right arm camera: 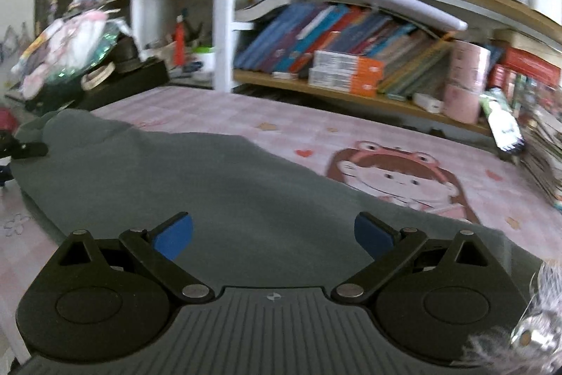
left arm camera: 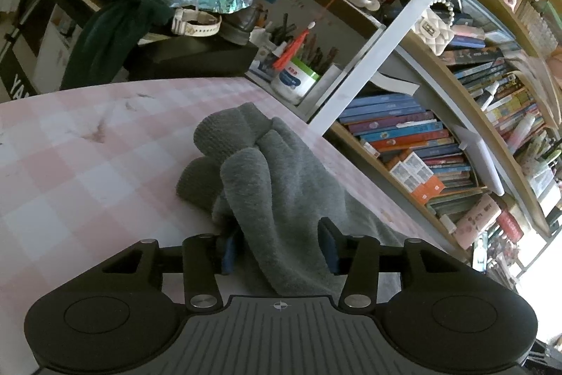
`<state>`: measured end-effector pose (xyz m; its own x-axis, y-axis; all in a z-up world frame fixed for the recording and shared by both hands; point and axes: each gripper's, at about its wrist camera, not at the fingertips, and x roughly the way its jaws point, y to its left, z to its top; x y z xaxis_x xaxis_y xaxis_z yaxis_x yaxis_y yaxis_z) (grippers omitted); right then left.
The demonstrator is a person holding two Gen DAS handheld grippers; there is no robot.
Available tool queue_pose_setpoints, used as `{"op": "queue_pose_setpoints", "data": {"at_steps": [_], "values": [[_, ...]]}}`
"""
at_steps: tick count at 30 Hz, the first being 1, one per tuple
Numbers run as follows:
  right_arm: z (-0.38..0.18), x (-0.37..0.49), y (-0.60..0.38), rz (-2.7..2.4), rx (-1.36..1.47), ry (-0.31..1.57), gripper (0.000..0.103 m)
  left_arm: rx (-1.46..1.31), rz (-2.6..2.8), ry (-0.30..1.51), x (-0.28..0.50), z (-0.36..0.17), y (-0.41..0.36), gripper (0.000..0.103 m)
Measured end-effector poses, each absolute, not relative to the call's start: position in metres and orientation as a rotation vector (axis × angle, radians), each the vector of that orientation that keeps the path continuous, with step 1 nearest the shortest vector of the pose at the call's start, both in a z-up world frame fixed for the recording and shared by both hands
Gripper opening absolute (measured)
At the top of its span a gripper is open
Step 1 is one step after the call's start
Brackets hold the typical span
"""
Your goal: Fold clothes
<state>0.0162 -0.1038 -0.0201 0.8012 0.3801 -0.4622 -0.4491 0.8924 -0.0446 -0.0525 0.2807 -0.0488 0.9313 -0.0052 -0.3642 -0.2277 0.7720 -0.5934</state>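
Looking down both wrist cams: grey garment [right arm camera: 217, 185] lies across the pink checked desk [left arm camera: 70, 157], bookshelf [right arm camera: 351, 34] at 12 o'clock behind it.

L gripper [left arm camera: 279, 248] is part open, blue pads either side of a bunched fleece fold; the pads don't look to be pressing the cloth, so I read it as not gripping. Cuffs and knit ends [left arm camera: 224, 132] are piled at 12 o'clock from that gripper.

R gripper [right arm camera: 274, 236] gapes wide, nothing between the pads, hovering over the flat part of the garment. Frame is blurred, so edges are approx.

My read: we're between folds, picking new grab points. To do it well I'd take the R gripper to a clean hem edge, not mid-panel, and pinch one layer only. L should bite the bunched fold fully before any lift, else it slips. Keep both pulls even so the cloth stays square on the desk.
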Motion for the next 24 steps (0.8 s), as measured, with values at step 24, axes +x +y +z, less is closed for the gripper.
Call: {"op": "queue_pose_setpoints", "data": {"at_steps": [24], "values": [[-0.041,0.015,0.009,0.656,-0.334,0.513,0.099,-0.748,0.104,0.334,-0.054,-0.048,0.288,0.053]]}}
